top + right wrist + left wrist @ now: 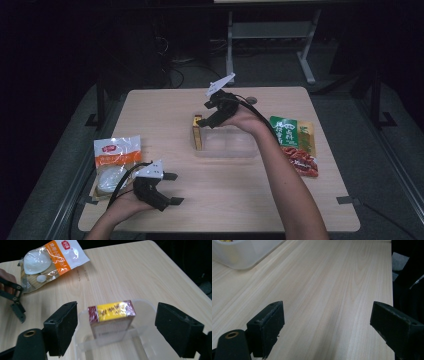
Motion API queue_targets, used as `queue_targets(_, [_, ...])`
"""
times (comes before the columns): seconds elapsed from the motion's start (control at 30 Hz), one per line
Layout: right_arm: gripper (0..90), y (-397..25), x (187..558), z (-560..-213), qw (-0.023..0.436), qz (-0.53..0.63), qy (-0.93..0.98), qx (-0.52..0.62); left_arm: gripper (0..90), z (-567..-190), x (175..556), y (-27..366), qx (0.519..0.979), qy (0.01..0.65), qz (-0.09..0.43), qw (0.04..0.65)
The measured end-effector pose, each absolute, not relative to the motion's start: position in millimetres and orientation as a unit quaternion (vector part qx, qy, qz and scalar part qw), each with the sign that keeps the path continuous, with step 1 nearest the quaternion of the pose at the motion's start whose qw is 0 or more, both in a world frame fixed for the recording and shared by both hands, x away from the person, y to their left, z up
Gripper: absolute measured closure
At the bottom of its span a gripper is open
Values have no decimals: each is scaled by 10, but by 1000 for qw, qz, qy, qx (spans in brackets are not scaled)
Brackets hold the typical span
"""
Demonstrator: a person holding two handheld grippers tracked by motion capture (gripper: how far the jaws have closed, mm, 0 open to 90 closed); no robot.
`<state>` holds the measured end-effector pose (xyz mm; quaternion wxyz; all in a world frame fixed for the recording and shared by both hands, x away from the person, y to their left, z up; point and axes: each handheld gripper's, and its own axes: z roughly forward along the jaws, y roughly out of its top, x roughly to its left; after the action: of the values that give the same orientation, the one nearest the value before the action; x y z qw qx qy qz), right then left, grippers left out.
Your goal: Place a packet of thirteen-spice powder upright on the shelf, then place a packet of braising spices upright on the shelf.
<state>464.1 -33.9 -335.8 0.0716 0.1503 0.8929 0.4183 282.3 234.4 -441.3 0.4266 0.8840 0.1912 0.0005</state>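
A clear plastic container [235, 146] sits mid-table. A yellow box with dark red ends [198, 133] stands on edge in its left end. My right gripper [204, 113] hovers open just above that box; in the right gripper view the box [111, 315] stands between the wide-apart jaws, touching neither, inside the container [142, 340]. My left gripper [174, 188] rests open near the front left of the table, with only bare wood between its jaws [327, 317]. A corner of the container [242, 255] appears far ahead of it.
A white and orange food bag [114, 159] lies at the table's left edge, beside my left hand; it also appears in the right gripper view [50, 262]. Green and red snack packs [296, 144] lie right of the container. Table legs and cables stand behind.
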Motion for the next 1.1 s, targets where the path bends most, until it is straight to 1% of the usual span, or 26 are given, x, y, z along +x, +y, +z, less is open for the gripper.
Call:
queue_targets(0.17, [180,-565,4522,-3290,84,426,886,163,116,-4432,2827,2337,887,189,1,422])
queue_targets(0.23, [181,-611,4495,-3284,81,429,884,169,116,-4433,2828,2336,887,188,1,421])
queue_targets(0.33, [196,-822,4409,-3268,99,429,881,176,118,-4436,2819,2328,889,186,0,419])
queue_targets(0.43, [205,-968,4344,-3263,106,429,877,191,118,-4441,2812,2317,890,183,1,418])
queue_targets(0.93, [233,-1813,3917,-3541,148,411,862,256,118,-4433,2801,2310,892,182,6,413])
queue_targets(1.0, [233,-1861,3898,-3565,150,407,862,261,119,-4433,2800,2311,892,183,5,413])
queue_targets(1.03, [243,-1926,3866,-3595,159,396,863,270,119,-4435,2799,2306,890,187,3,416])
queue_targets(1.07, [309,-2080,3775,-3608,201,342,871,290,117,-4421,2803,2311,887,187,7,422])
queue_targets(1.1, [286,-2148,3721,-3586,183,355,867,298,117,-4408,2814,2324,884,191,9,427])
